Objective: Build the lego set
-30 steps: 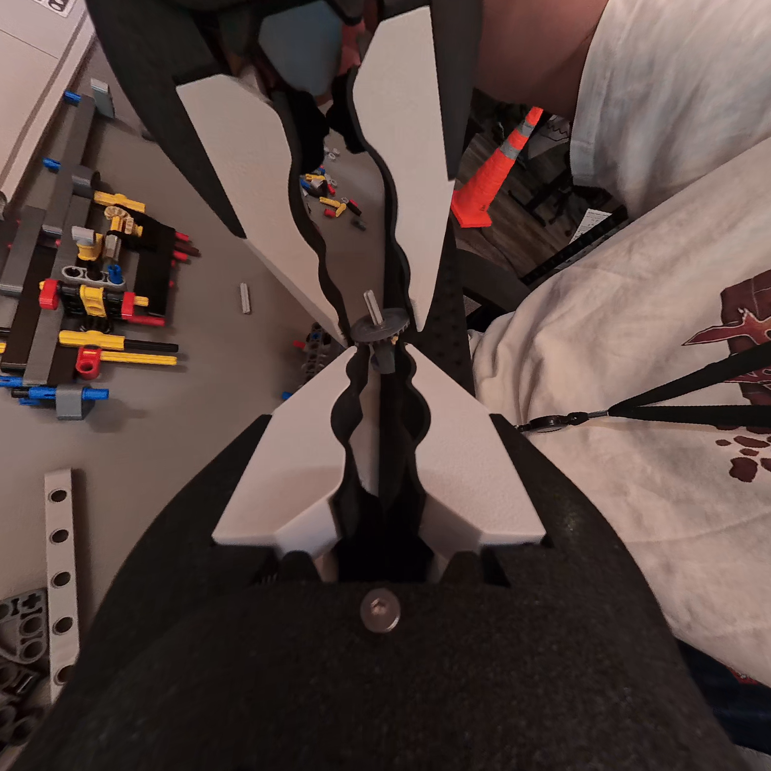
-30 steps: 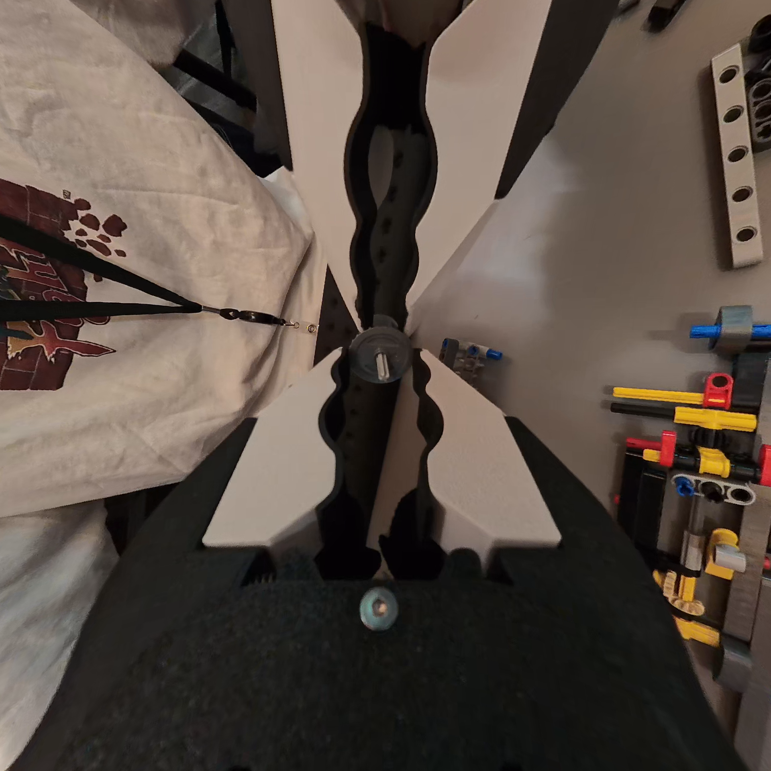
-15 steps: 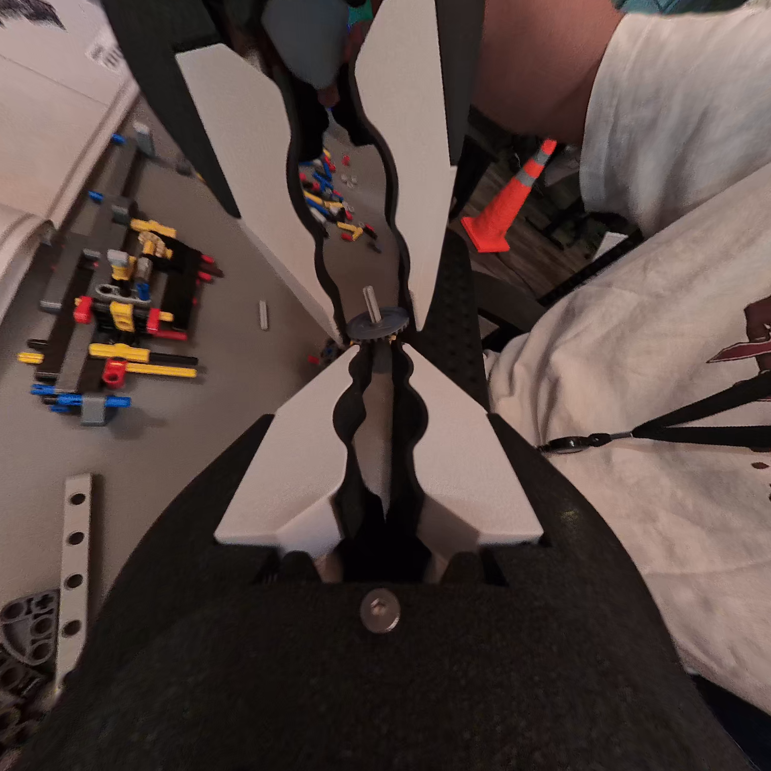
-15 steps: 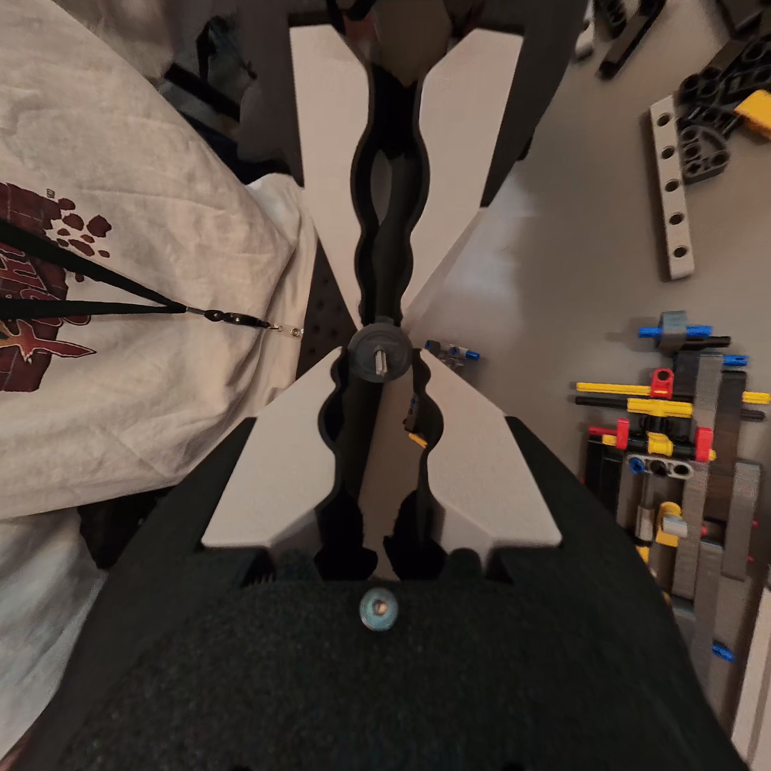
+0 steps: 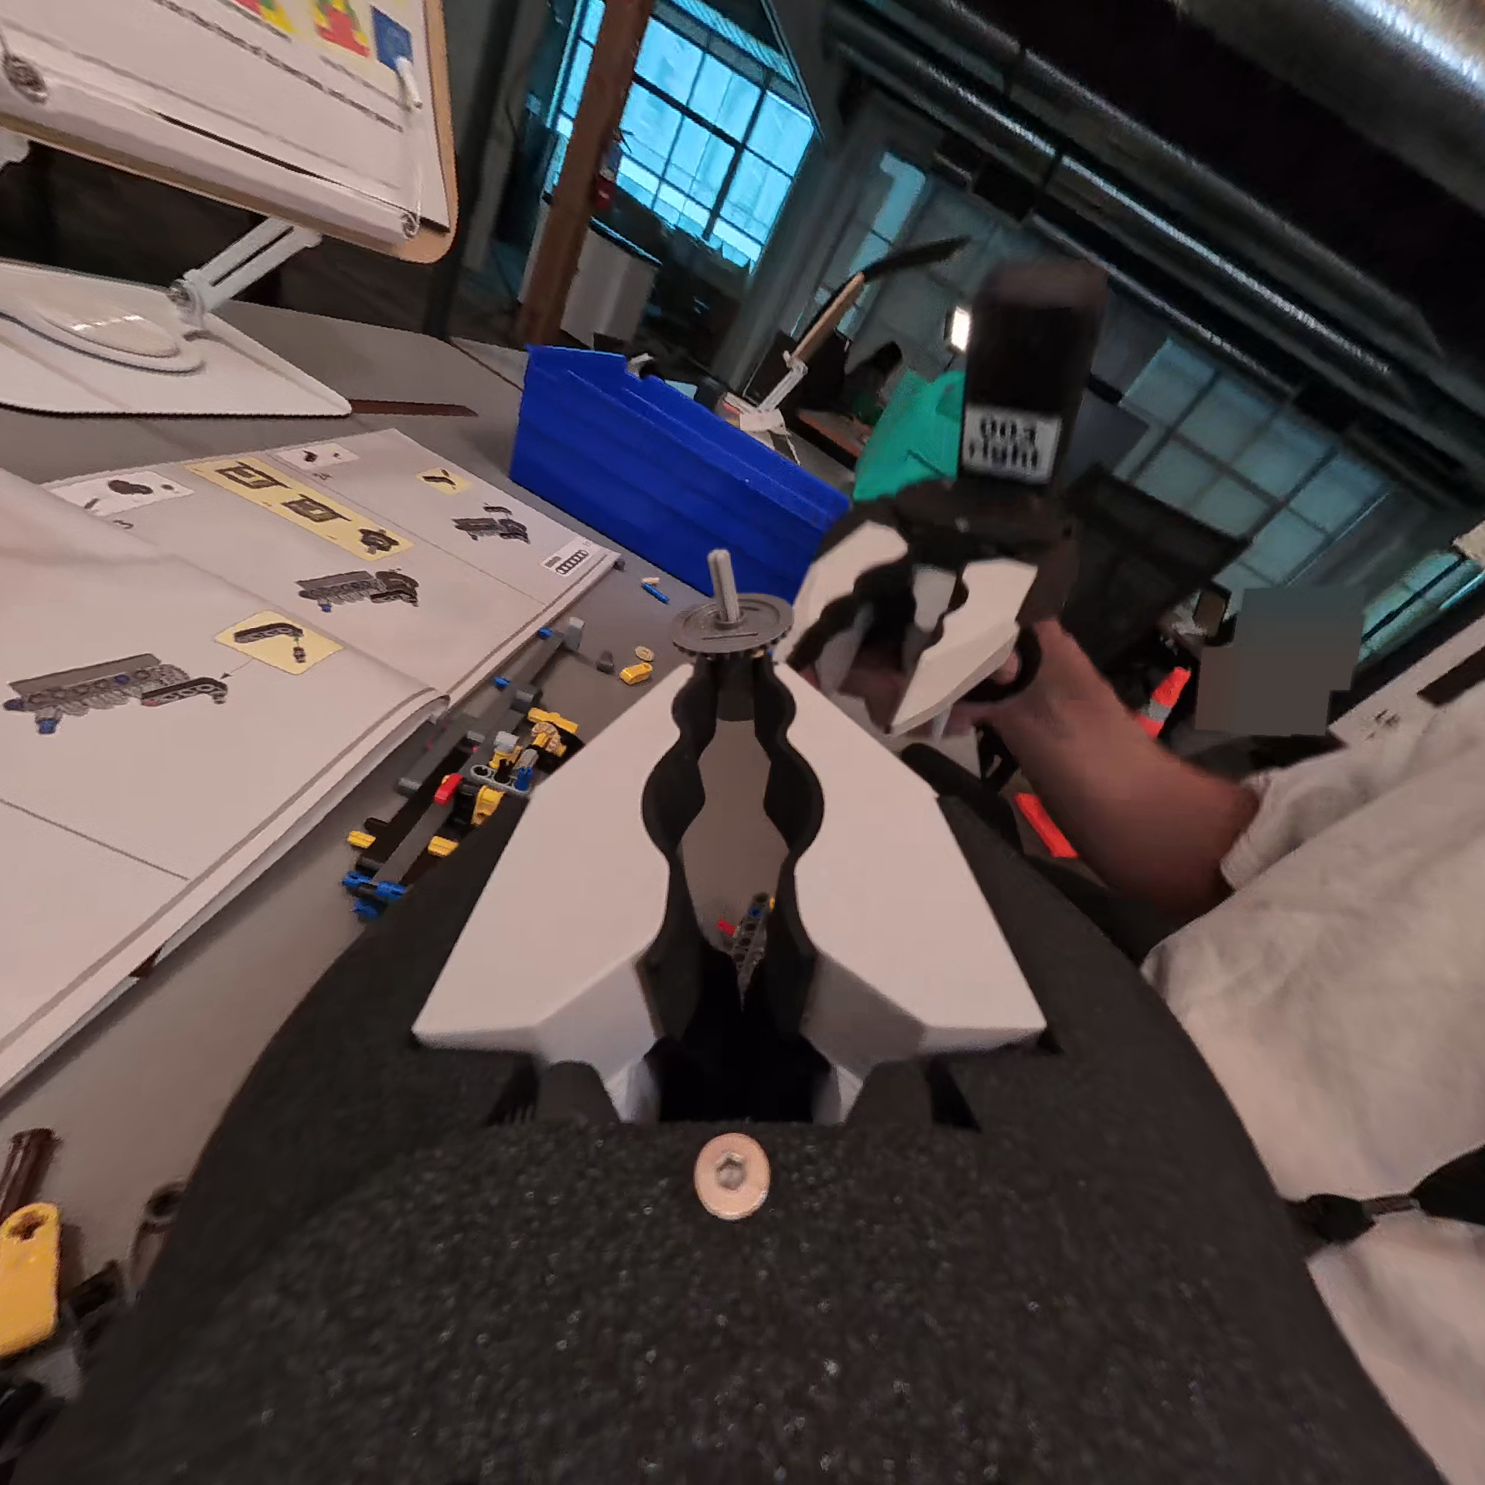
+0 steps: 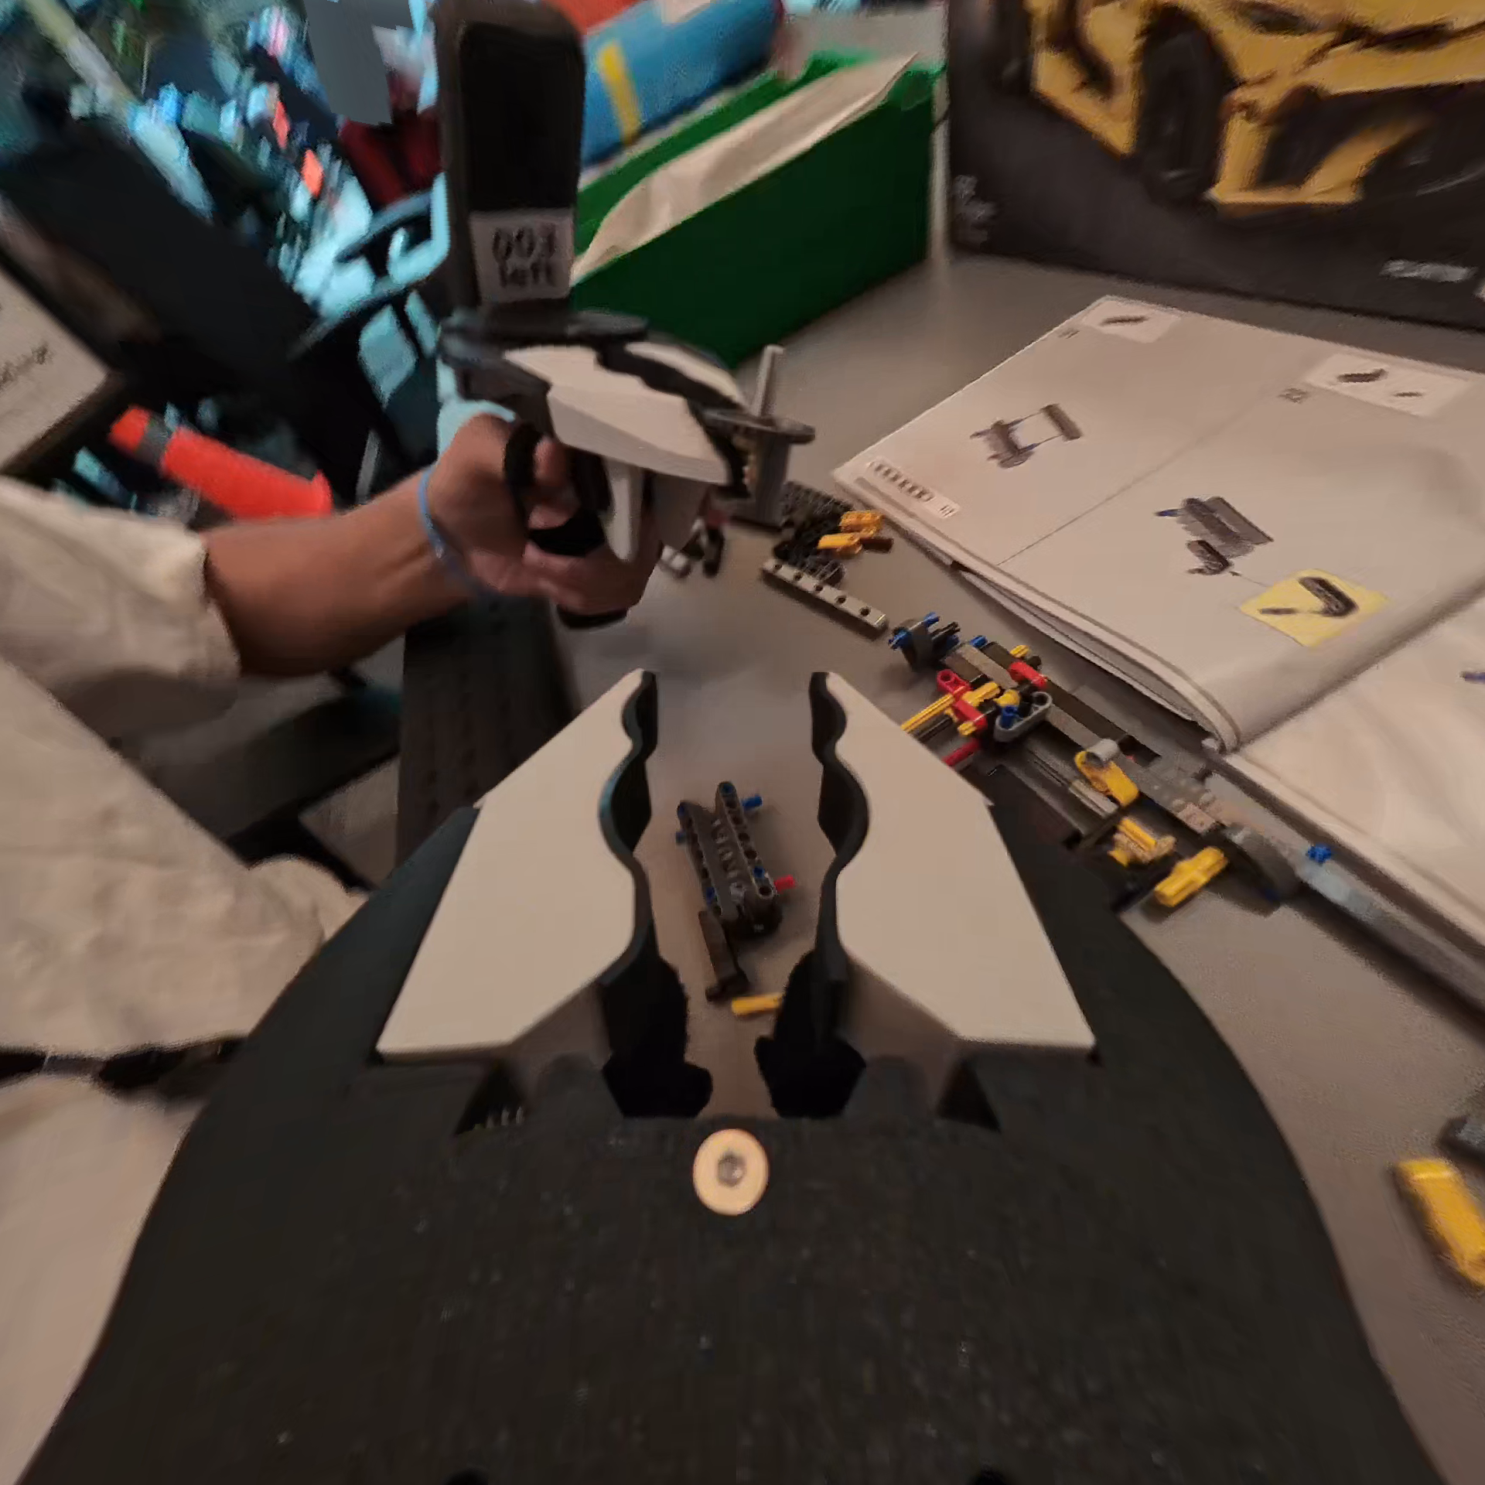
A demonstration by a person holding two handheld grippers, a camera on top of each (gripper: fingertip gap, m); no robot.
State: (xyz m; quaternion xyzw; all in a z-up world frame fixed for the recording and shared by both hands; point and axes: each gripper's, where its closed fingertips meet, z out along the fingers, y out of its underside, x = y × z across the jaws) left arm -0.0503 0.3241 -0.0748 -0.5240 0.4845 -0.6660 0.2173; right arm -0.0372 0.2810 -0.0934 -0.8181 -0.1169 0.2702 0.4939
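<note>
My left gripper [image 5: 731, 673] is shut on a dark grey gear [image 5: 731, 631] with a light grey axle through it, held upright above the table. It also shows in the right wrist view [image 6: 735, 462], gear [image 6: 759, 427] at its tip. My right gripper [image 6: 731, 691] is open and empty, low over a small dark beam assembly [image 6: 727, 872] with blue and red pins. In the left wrist view the right gripper [image 5: 924, 635] sits open just right of the gear. The long black, grey and yellow build [image 6: 1045, 739] lies on the table by the booklet.
An open instruction booklet [image 5: 241, 643] lies left of the build. A blue bin [image 5: 659, 474] stands behind it. A green bin [image 6: 763, 241] and the set's box [image 6: 1205, 120] stand at the back. A grey holed beam [image 6: 824, 595] and loose yellow pieces [image 6: 1438, 1221] lie around. One gripper's finger ends stand about 5 cm off the other's.
Both grippers met tip to tip at the gear. The right gripper has let go, opened and drawn back. The left keeps the gear and axle and has tilted up.
</note>
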